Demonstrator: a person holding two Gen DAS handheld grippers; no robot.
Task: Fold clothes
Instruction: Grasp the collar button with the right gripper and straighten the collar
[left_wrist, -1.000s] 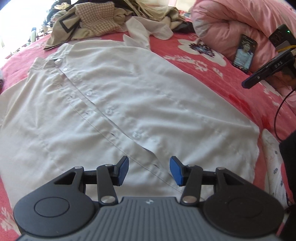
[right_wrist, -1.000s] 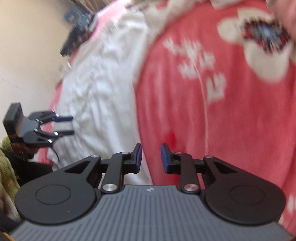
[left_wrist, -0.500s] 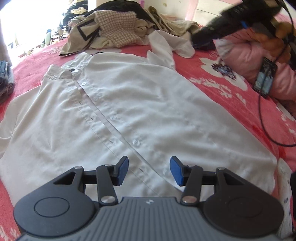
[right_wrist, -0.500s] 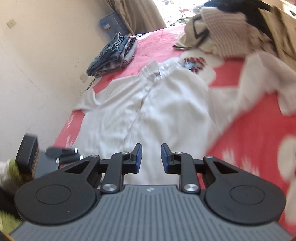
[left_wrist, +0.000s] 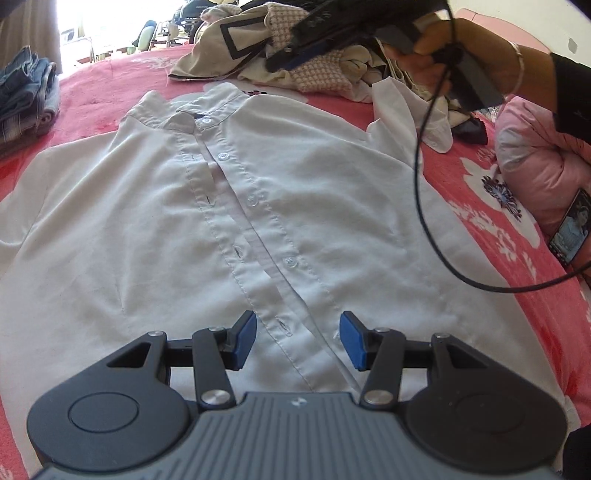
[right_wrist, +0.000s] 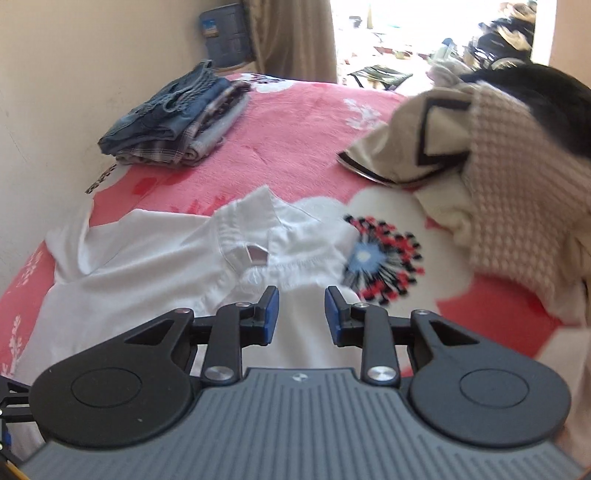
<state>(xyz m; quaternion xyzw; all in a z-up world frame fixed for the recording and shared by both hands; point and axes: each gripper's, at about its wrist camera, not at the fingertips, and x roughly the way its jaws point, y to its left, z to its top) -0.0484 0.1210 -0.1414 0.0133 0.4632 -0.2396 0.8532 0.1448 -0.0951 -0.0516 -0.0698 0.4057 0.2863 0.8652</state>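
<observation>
Red flowered bedding (left_wrist: 491, 236) carries the white shirt (left_wrist: 155, 229), spread flat, collar at twelve o'clock. Left gripper (left_wrist: 297, 339) tilts down over the hem, jaws released and empty. Right gripper (right_wrist: 301, 319), jaws just widening with nothing between, angles over the collar; its hand (left_wrist: 436, 44) shows at one o'clock. Folded jeans (right_wrist: 166, 118) lie at eleven.

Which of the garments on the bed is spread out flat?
The white shirt. It lies open and flat, placket up; the jeans stack is folded by the wall, and the beige pile is crumpled.
</observation>
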